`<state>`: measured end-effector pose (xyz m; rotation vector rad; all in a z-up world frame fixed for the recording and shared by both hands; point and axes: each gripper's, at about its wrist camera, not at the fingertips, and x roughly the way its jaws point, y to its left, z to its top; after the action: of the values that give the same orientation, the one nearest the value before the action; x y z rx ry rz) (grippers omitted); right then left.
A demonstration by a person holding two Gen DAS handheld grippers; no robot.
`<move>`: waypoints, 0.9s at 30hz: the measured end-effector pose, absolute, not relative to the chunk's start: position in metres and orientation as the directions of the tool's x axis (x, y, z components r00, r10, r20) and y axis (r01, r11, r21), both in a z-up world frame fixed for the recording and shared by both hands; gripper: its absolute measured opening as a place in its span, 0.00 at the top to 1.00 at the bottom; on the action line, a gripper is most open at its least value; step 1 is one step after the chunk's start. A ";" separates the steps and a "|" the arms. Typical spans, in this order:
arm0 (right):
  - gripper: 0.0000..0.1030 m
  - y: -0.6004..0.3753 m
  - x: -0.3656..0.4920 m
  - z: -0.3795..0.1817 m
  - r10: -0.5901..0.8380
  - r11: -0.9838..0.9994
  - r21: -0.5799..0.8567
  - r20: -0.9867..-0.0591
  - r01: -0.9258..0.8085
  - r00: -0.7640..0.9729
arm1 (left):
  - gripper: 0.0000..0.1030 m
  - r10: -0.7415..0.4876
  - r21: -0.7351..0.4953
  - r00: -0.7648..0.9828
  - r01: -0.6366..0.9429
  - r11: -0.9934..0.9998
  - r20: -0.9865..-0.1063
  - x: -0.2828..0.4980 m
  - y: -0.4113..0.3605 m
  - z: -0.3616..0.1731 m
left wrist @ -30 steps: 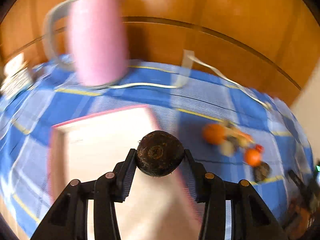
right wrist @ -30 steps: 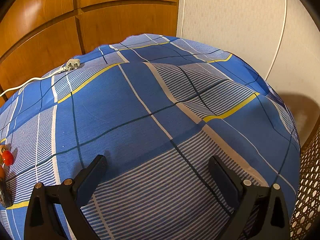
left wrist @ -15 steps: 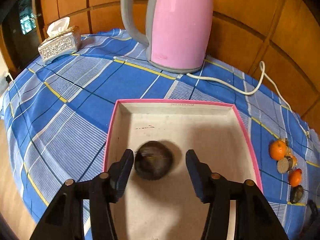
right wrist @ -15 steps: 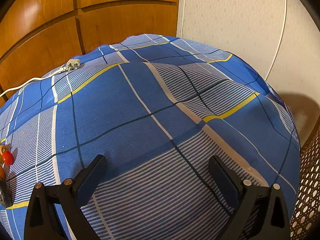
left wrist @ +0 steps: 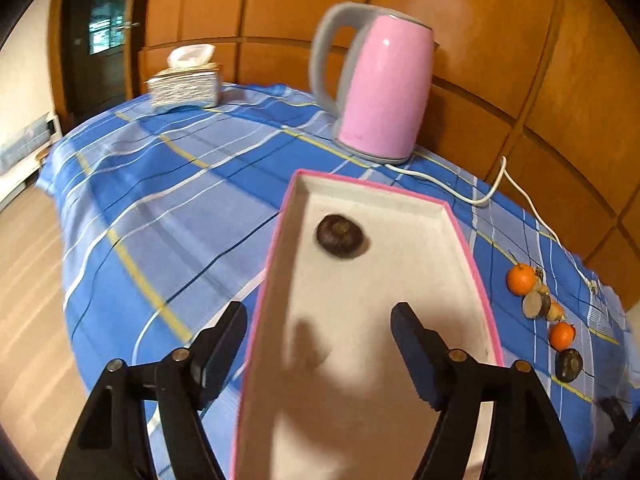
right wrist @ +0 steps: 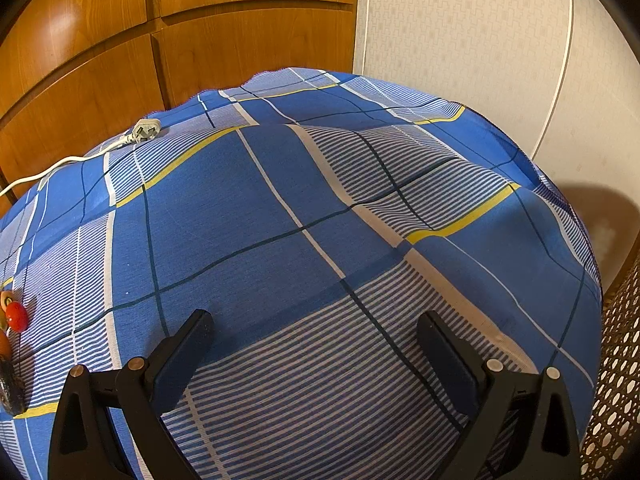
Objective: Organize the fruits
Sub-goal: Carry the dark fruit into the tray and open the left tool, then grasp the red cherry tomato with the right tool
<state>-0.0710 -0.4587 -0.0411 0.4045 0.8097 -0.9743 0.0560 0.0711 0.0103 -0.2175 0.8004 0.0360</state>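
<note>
1. Below the wide-apart jaws of the left gripper (left wrist: 318,324), the near end of the pink-rimmed tray (left wrist: 478,276) runs off the bottom edge, partly behind the gripper's black arms.
2. Far right of those jaws, the fruit cluster (left wrist: 536,304) is too small to tell its brown and tan pieces apart.
3. Beyond the left jaw, the tablecloth (left wrist: 168,184) is smeared by motion blur.
4. Left of the right gripper (right wrist: 312,338), the fruits (right wrist: 16,317) are cut by the frame edge.
5. The white cord (right wrist: 60,164) also leaves that side.
</note>
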 end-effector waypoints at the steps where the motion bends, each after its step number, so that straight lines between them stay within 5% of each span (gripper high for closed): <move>1: 0.00 -0.459 -0.071 -0.041 -0.570 0.521 -0.043 -0.761 0.852 0.310 | 0.25 -0.039 -0.179 0.703 -0.127 0.976 -0.710 0.047 0.074 0.009; 5: 0.00 -0.459 -0.071 -0.041 -0.567 0.522 -0.040 -0.762 0.852 0.312 | 0.15 0.000 -0.180 0.726 -0.170 0.969 -0.688 0.015 0.083 0.000; 19: 0.01 -0.458 -0.070 -0.040 -0.555 0.530 -0.041 -0.772 0.847 0.310 | 0.10 -0.027 -0.229 0.691 -0.203 0.952 -0.723 -0.006 0.092 -0.031; 24: 0.40 -0.444 -0.055 -0.024 -0.441 0.626 0.042 -0.804 0.779 0.398 | 0.10 -0.029 -0.235 0.686 -0.208 0.949 -0.727 -0.005 0.093 -0.032; 27: 0.42 -0.421 -0.029 -0.008 -0.339 0.741 0.109 -0.791 0.663 0.509 | 0.10 -0.023 -0.228 0.687 -0.210 0.951 -0.727 -0.006 0.093 -0.033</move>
<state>-0.0293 -0.4208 -0.0078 0.4306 0.8381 -0.6259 -0.0058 0.0930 -0.0326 -0.3063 0.8104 0.1069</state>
